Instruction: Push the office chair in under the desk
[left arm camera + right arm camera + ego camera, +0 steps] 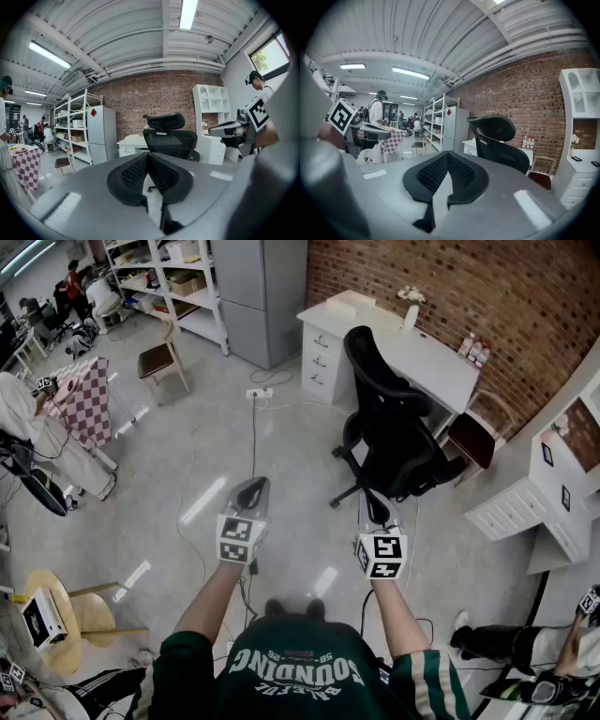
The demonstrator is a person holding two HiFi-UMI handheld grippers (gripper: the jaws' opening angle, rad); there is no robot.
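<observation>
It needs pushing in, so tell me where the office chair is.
Head view, right of centre: the office chair stands pulled out from the white desk, just beyond the right gripper.

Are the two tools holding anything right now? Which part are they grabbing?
Nothing is held. The left tool and the right tool are both shut and empty, not touching the black mesh office chair.
</observation>
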